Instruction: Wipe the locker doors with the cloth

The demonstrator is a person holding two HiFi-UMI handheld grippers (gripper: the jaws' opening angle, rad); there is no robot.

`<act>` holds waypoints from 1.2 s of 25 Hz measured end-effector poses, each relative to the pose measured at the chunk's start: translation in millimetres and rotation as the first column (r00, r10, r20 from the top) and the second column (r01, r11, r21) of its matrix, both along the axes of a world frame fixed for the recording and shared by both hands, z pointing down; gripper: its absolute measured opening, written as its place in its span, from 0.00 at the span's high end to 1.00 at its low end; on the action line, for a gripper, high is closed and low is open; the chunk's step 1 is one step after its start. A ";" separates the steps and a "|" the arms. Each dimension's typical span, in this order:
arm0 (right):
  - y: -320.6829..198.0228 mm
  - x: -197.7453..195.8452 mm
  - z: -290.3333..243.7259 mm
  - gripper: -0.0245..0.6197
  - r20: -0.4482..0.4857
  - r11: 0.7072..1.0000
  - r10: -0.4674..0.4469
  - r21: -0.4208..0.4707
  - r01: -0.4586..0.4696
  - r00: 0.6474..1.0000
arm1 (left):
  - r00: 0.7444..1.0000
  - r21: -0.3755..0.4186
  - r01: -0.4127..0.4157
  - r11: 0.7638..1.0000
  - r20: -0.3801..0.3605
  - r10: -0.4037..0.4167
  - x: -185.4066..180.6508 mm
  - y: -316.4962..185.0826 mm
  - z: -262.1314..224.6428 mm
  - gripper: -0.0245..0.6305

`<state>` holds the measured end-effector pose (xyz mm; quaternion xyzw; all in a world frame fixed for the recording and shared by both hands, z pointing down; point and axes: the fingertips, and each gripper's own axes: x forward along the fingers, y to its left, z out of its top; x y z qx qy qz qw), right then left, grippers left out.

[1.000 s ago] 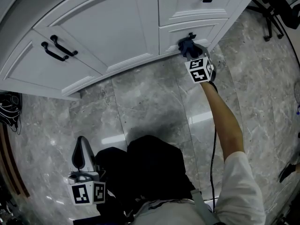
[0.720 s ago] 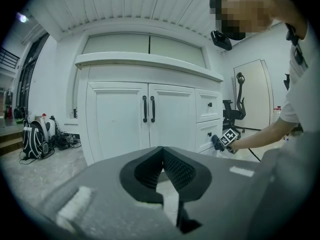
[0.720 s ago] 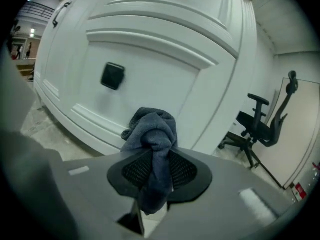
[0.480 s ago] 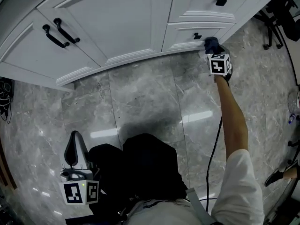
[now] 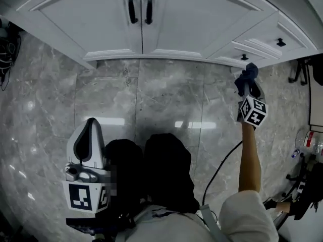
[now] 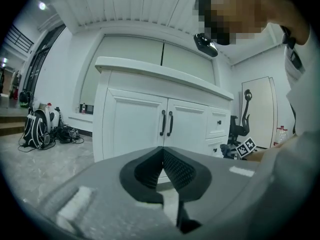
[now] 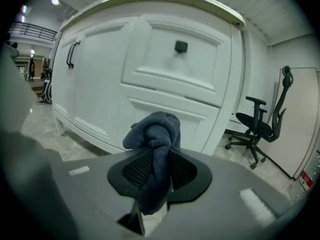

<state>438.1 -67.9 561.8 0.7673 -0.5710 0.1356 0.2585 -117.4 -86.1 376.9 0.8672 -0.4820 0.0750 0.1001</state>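
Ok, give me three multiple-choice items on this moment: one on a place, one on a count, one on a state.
1. Where is the cloth? A lying on the floor; B in the right tongs; C over a door handle.
2. How many black bar handles are on the double doors? A one; B two; C four.
3. How do the left tongs stand? A wide open; B shut on the cloth; C shut with nothing between them.
Key: B, the right gripper view shows it pinched there; B, one bar on each door; C, their tips meet, empty.
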 end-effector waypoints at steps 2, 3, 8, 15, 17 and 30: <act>10.2 -41.1 -42.6 0.82 0.030 0.999 -0.047 -0.008 0.047 0.998 | 1.000 -0.028 0.002 1.000 0.003 -0.002 -6.7 -2.1 -35.2 0.96; 13.5 -62.3 -65.4 0.82 0.051 0.998 -0.069 -0.007 0.070 0.996 | 1.000 -0.042 -0.001 0.999 0.006 0.001 -8.5 -3.6 -55.4 0.96; 20.3 -169.5 -195.6 0.82 0.142 0.978 -0.207 0.038 0.203 0.968 | 1.000 -0.048 -0.005 0.999 0.018 0.006 -12.3 -12.6 -184.6 0.96; 28.6 -263.6 -438.3 0.82 0.215 0.954 -0.287 0.151 0.259 0.933 | 1.000 -0.066 -0.002 0.998 0.023 0.003 -1.3 -14.7 -370.2 0.96; 29.9 -273.0 -512.0 0.82 0.223 0.945 -0.303 0.195 0.262 0.926 | 1.000 -0.061 -0.009 0.998 0.022 0.010 8.6 -12.0 -421.8 0.96; 49.8 -277.6 -772.3 0.84 0.172 0.891 -0.338 0.376 0.255 0.925 | 0.998 0.131 -0.059 0.990 -0.011 0.061 47.6 -7.2 -636.1 0.96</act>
